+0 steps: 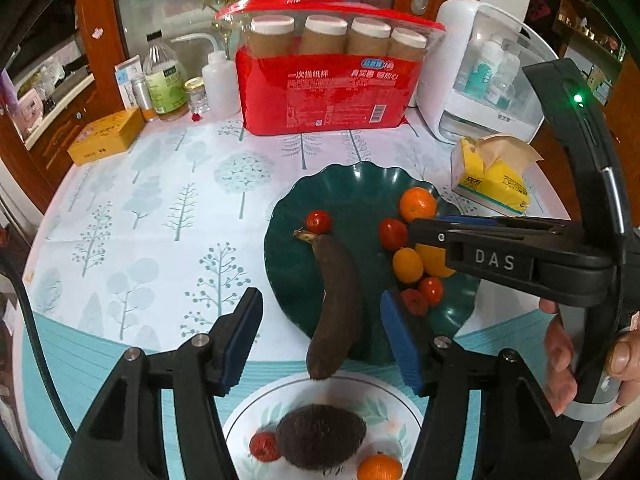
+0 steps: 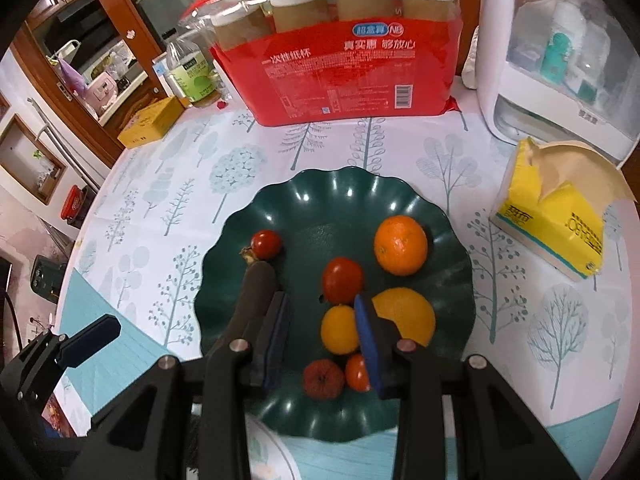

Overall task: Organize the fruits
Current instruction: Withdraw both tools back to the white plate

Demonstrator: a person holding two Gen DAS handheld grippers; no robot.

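The long dark brown banana [image 1: 338,304] lies on the left side of the wavy dark green plate [image 1: 348,184]. Its stem end points to the top of the frame, next to a small red tomato [image 1: 319,221]. Its other end hangs over the plate's near rim and reaches the white flowered plate [image 1: 248,412] at the bottom of the frame.

The left gripper [image 1: 320,338] hangs above the banana with its blue pads wide apart, touching nothing. The right gripper [image 2: 323,334] is over the green plate with a narrow gap between its pads, and nothing is pinched there.

To the right of the banana sit a round orange [image 2: 401,245], another red tomato [image 2: 342,280], a small yellow fruit [image 2: 339,330] and a yellow-orange half-round piece [image 2: 412,316].

On the white plate rests a dark fuzzy brown fruit [image 1: 320,436].

A red pack of paper cups [image 1: 332,80] stands at the top, and a yellow tissue box [image 2: 556,224] sits on the right.
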